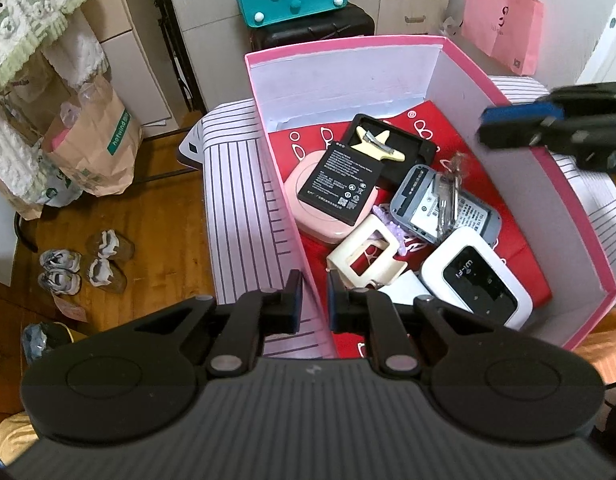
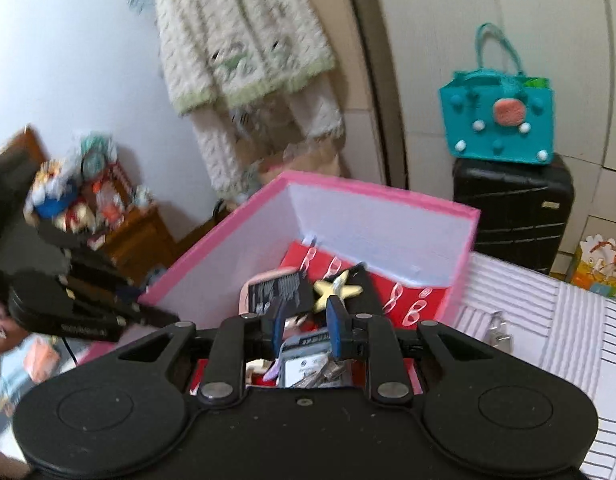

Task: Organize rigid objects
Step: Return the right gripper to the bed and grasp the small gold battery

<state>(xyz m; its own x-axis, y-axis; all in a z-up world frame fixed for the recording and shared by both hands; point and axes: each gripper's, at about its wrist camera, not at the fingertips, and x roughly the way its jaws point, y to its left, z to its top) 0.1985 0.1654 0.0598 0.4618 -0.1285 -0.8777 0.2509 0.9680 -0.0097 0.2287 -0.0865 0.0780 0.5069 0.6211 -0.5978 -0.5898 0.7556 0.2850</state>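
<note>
A pink box (image 1: 267, 184) with white inner walls stands on a striped cloth. It holds a black battery (image 1: 340, 184), a yellow star clip (image 1: 382, 146), a grey device with keys on it (image 1: 444, 204), a white Wi-Fi router (image 1: 476, 280), a cream frame (image 1: 368, 256) and a pink round case (image 1: 308, 216). My left gripper (image 1: 314, 300) straddles the box's near left wall, jaws slightly apart around it. My right gripper (image 2: 308, 328) is open and empty above the box (image 2: 388, 196); it also shows in the left wrist view (image 1: 520, 126) over the right wall.
A padlock (image 2: 498, 334) lies on the striped cloth (image 2: 548, 320) right of the box. A black suitcase (image 2: 512, 204) with a teal bag (image 2: 496, 120) stands behind. Paper bags (image 1: 95, 148) and shoes (image 1: 83, 268) sit on the wooden floor at left.
</note>
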